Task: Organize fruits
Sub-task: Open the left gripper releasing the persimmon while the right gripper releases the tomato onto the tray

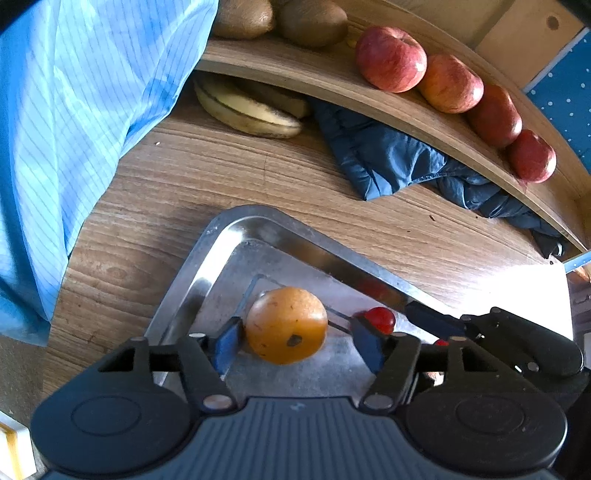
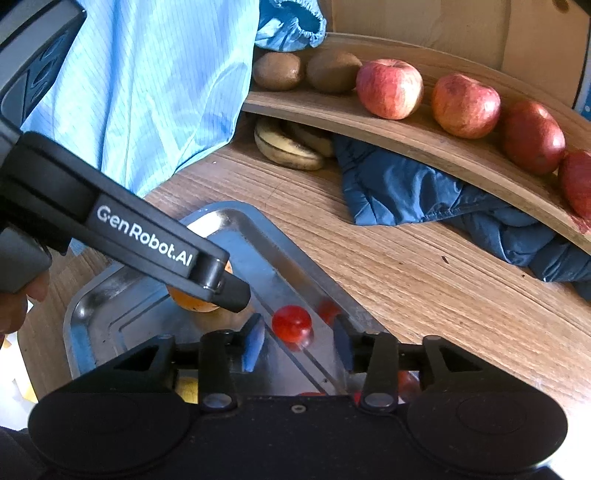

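Note:
An orange [image 1: 286, 325] lies in the corner of a metal tray [image 1: 221, 236] on the wooden table. My left gripper [image 1: 295, 341] is open around it, with a gap at the right pad. A small red tomato [image 2: 291, 323] sits by the tray's [image 2: 236, 210] far rim, and my right gripper [image 2: 297, 347] stands open on either side of it without touching. The same tomato [image 1: 380, 319] shows in the left wrist view beside a finger of the right gripper [image 1: 517, 339]. The left gripper's arm [image 2: 147, 240] crosses the right wrist view and hides most of the orange [image 2: 195, 304].
A curved wooden shelf [image 1: 332, 74] at the back holds a row of red apples [image 1: 391, 59] and kiwis [image 1: 310, 22]. Beneath it lie bananas [image 1: 247, 110] and a dark blue cloth [image 1: 388, 158]. A light blue sleeve [image 1: 74, 110] hangs at the left. More fruit [image 2: 186, 387] lies under my right gripper.

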`<state>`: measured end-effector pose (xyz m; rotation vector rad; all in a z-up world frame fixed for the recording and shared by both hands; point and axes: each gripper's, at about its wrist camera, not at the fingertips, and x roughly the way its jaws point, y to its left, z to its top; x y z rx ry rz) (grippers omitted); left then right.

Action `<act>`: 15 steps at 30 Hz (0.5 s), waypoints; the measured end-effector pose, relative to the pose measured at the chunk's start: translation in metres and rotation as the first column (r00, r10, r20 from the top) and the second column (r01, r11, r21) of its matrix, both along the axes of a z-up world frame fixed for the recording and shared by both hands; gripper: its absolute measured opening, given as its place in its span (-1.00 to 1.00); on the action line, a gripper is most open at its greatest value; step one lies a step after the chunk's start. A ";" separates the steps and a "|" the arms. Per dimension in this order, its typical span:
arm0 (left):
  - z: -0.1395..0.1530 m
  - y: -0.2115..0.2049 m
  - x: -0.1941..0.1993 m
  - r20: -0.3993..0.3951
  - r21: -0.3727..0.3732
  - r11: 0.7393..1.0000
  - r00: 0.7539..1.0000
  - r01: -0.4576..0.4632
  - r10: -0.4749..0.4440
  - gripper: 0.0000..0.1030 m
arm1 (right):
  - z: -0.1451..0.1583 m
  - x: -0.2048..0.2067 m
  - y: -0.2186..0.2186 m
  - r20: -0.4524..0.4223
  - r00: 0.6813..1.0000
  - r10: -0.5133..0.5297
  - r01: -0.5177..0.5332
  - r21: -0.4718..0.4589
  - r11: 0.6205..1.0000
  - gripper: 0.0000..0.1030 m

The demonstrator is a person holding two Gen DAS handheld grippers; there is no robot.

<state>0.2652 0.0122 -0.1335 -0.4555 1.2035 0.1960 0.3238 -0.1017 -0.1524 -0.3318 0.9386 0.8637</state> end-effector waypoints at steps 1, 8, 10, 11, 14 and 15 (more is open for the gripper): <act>0.001 -0.001 0.000 0.001 0.002 1.000 1.000 0.003 -0.003 0.46 | 0.000 0.000 -0.001 0.002 1.000 -0.004 0.004 0.000 1.000 -0.05; 0.015 -0.007 -0.002 0.033 0.035 0.999 0.999 0.006 -0.007 0.71 | 0.009 -0.004 -0.017 0.029 0.999 -0.038 0.037 0.025 0.999 0.26; 0.021 -0.007 -0.004 0.045 0.041 0.999 0.999 -0.004 0.002 0.83 | 0.011 -0.005 -0.022 0.036 0.998 -0.046 0.045 0.026 0.999 0.36; 0.023 -0.008 -0.005 0.050 0.046 0.999 0.999 -0.010 0.007 0.86 | 0.013 -0.005 -0.026 0.038 0.998 -0.051 0.050 0.027 0.998 0.42; 0.029 -0.008 -0.009 0.064 0.061 0.998 0.998 -0.023 0.019 0.92 | 0.018 -0.007 -0.037 0.044 0.997 -0.070 0.068 0.038 0.997 0.59; 0.031 -0.008 -0.010 0.068 0.067 0.997 0.997 -0.026 0.022 0.96 | 0.020 -0.008 -0.040 0.046 0.996 -0.077 0.075 0.042 0.996 0.63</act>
